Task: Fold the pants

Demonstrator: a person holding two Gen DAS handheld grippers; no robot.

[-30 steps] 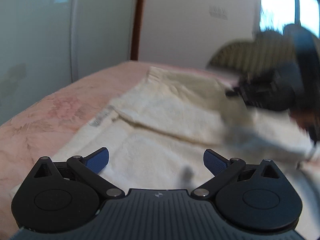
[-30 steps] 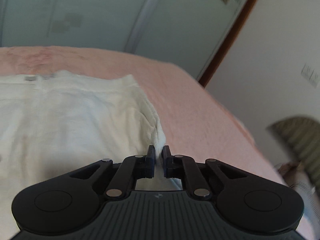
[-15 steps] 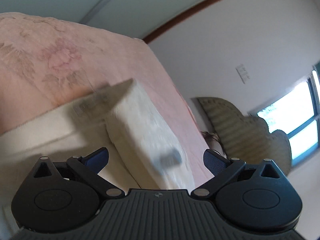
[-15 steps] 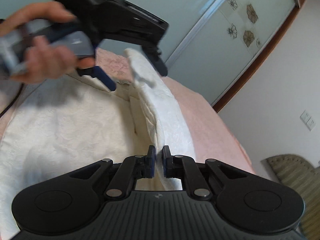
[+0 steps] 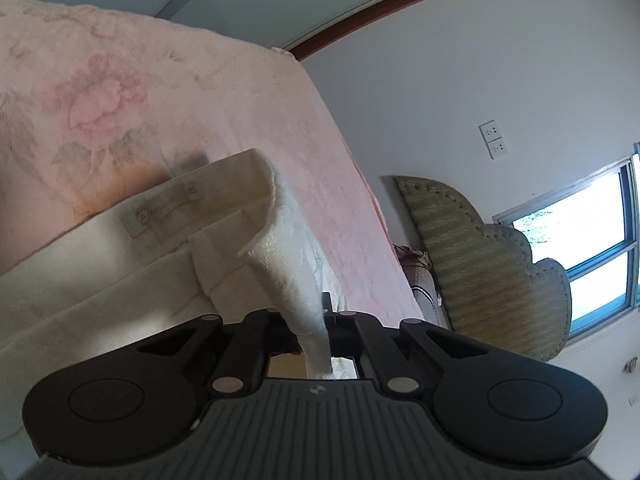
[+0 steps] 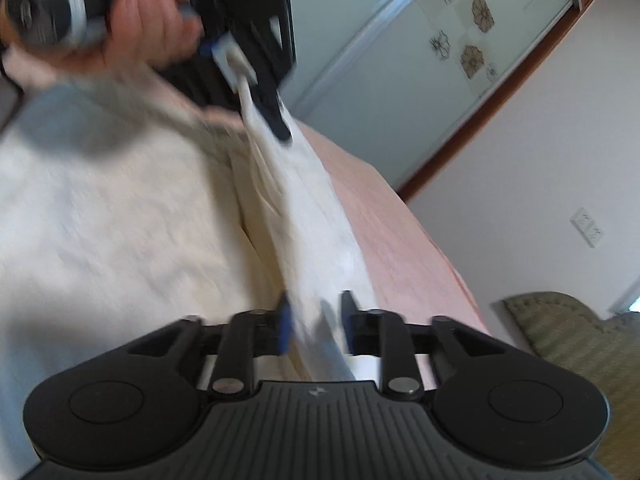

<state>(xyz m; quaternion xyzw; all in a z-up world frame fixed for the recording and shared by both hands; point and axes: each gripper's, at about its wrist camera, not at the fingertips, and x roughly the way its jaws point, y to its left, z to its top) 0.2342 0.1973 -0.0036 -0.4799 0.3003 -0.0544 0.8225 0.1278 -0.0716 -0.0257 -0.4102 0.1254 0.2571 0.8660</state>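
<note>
A: Cream pants (image 5: pixel 100 280) lie spread on the pink bedspread (image 5: pixel 120 92), waistband label up around ten o'clock in the left wrist view. The left gripper (image 5: pixel 318 320) has its jaws pressed together on a raised fold of the fabric, which runs straight down between the fingers at six o'clock.

B: And from the right wrist view you can see that same left gripper (image 6: pixel 256 80) up at eleven o'clock, a hand (image 6: pixel 140 28) wrapped round its handle, cloth pinched in it and stretched in a ridge down toward us.

A: The right gripper (image 6: pixel 316 324) is the story here. Its jaws are opening, with the ridge of pants (image 6: pixel 312 220) between them. The left blue pad looks to be against the cloth, the right finger stands clear of it.

B: So that end is being let go, I'd judge. What worries you?

A: Timing. If the right lets go while the ridge is pulled taut, I'd expect the loose end to flop over toward three o'clock, off the stacked layers and onto the bedspread (image 6: pixel 400 248). Then the fold goes crooked.

B: The edge of the bed is close on that side too, off toward four o'clock. Soft, heavy cloth could slide over it.

A: And the left has only a narrow pinch. Tug hard and it may slip, or drag the waistband out of line.

B: The picture is blurred up there, so how deep that pinch goes I can't tell.
</note>
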